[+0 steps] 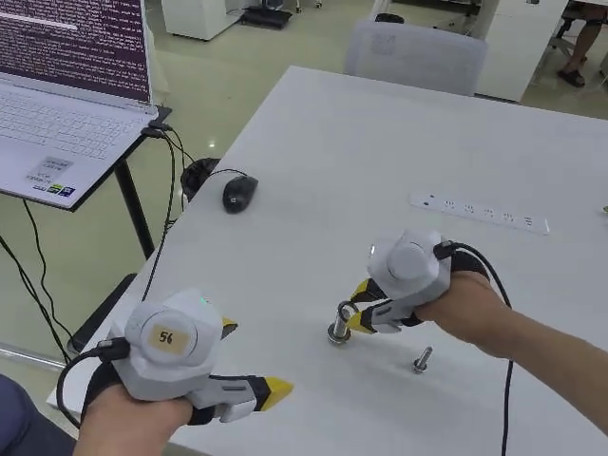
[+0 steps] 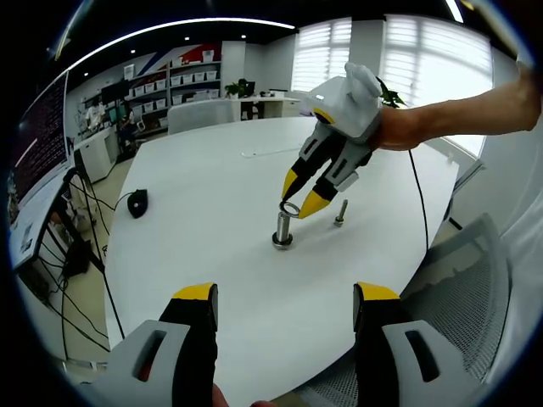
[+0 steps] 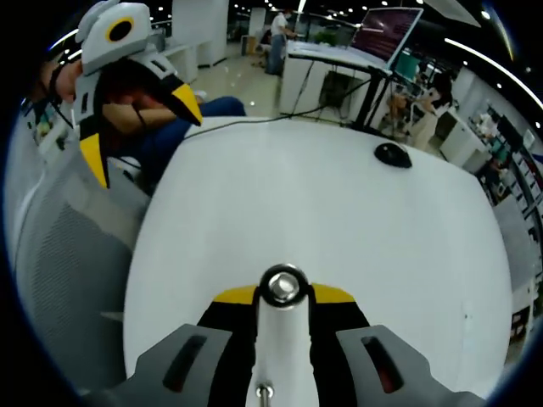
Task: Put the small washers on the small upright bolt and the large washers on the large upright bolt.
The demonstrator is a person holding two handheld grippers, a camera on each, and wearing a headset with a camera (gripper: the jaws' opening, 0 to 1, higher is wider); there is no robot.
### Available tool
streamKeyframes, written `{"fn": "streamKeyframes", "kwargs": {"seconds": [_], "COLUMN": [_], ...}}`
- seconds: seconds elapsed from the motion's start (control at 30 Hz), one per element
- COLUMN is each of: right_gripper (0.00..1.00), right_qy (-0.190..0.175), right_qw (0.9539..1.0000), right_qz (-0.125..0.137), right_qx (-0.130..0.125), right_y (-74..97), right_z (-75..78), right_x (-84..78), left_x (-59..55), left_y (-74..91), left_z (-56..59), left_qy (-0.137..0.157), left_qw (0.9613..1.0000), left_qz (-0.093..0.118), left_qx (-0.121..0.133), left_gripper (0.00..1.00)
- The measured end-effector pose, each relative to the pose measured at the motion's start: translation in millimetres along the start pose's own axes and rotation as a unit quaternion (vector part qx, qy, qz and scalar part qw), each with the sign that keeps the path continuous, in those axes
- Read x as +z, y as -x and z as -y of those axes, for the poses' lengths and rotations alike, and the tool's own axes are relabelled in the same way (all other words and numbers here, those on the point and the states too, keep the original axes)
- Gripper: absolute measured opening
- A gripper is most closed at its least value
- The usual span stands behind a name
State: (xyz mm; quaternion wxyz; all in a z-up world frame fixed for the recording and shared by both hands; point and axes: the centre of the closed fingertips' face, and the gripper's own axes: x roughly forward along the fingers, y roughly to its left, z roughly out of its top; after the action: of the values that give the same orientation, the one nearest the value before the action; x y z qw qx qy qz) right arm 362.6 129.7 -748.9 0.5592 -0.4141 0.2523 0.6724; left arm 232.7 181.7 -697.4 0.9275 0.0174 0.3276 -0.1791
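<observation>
The large upright bolt [image 1: 338, 331] stands on the white table [image 1: 313, 161], and the small upright bolt [image 1: 423, 359] is to its right. My right gripper [image 1: 359, 306] is shut on a large washer [image 2: 290, 208], held tilted just over the large bolt's [image 2: 282, 231] top. In the right gripper view the washer ring [image 3: 282, 287] sits between the yellow tips of my right gripper [image 3: 282, 297]. My left gripper [image 1: 252, 357] is open with nothing in it, near the table's front-left corner, well apart from the bolts. The small bolt [image 2: 341, 212] stands free.
A black mouse [image 1: 239, 193] lies left of the centre with its cable running off the edge. A white power strip [image 1: 480, 213] lies at the far right. A laptop [image 1: 66, 114] stands on a side stand at the left, and a grey chair [image 1: 413, 52] is behind the table.
</observation>
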Motion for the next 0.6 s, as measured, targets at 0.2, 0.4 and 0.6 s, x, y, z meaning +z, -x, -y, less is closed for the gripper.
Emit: {"fn": "streamKeyframes", "kwargs": {"seconds": [0.2, 0.4, 0.6], "right_gripper": [0.23, 0.23, 0.23], "right_qy": [-0.003, -0.005, -0.010], "right_qw": [0.9999, 0.9998, 0.9996], "right_qz": [-0.009, -0.017, -0.024], "right_qx": [0.005, 0.010, 0.012], "right_y": [-7.0, -10.2, -14.4], "right_z": [1.2, 0.4, 1.1], "right_x": [0.1, -3.0, -4.0], "left_x": [-2.4, -2.9, -3.3], "left_y": [1.2, 1.6, 0.2], "left_z": [-2.4, -1.5, -0.9], "left_qy": [0.002, 0.003, 0.002], "left_qw": [1.0000, 1.0000, 1.0000], "left_qz": [-0.001, -0.003, -0.004], "left_qx": [0.003, 0.003, 0.001], "left_gripper": [0.64, 0.64, 0.64]}}
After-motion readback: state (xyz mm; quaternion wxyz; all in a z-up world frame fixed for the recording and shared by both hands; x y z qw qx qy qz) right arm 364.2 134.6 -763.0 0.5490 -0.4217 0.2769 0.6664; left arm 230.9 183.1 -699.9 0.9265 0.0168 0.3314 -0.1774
